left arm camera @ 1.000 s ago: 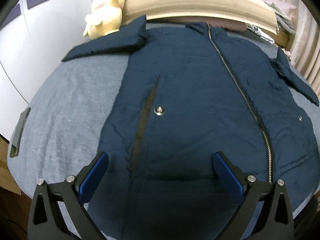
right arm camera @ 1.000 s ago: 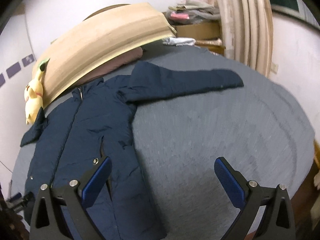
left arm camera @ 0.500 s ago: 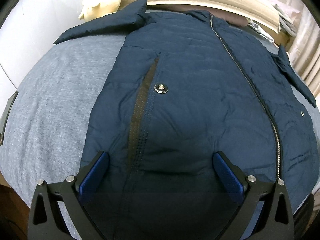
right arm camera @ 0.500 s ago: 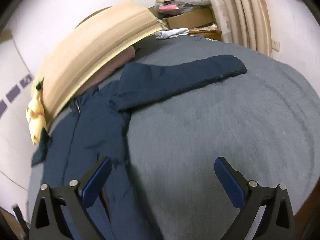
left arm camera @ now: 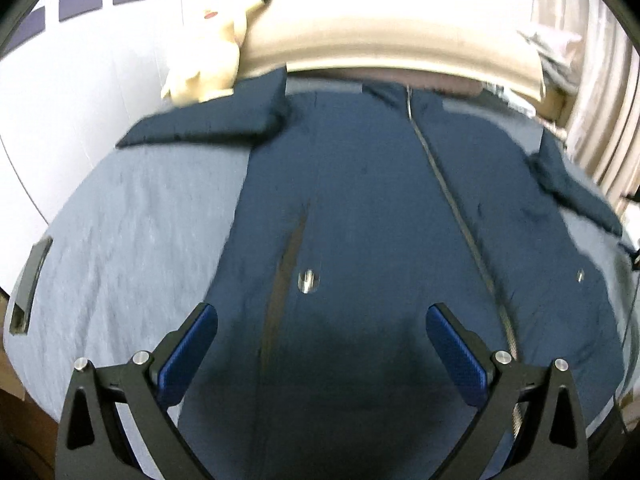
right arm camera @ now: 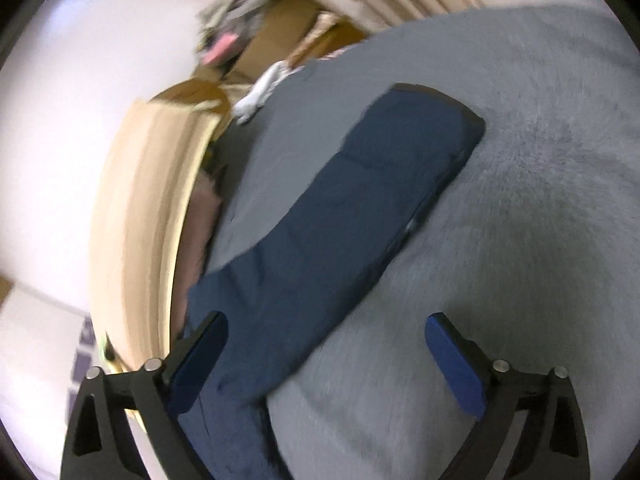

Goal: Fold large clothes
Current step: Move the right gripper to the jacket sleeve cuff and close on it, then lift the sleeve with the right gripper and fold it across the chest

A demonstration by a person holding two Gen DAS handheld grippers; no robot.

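Note:
A large navy padded jacket lies flat and zipped on a grey bed cover, both sleeves spread sideways. My left gripper is open and empty above the jacket's lower front, near a metal snap. In the right wrist view, one sleeve stretches across the grey cover. My right gripper is open and empty above the sleeve's shoulder end; its left finger is over the sleeve and its right over the bare cover. Both views are blurred.
A beige curved headboard runs along the far side, with a yellow plush toy at its left end. Cardboard boxes and piled clothes stand beyond the bed. A white wall borders the left.
My left gripper has pulled back and tilted up, so the headboard shows again. My right gripper has swung towards the spread sleeve and rolled; the sleeve now fills the centre of its view.

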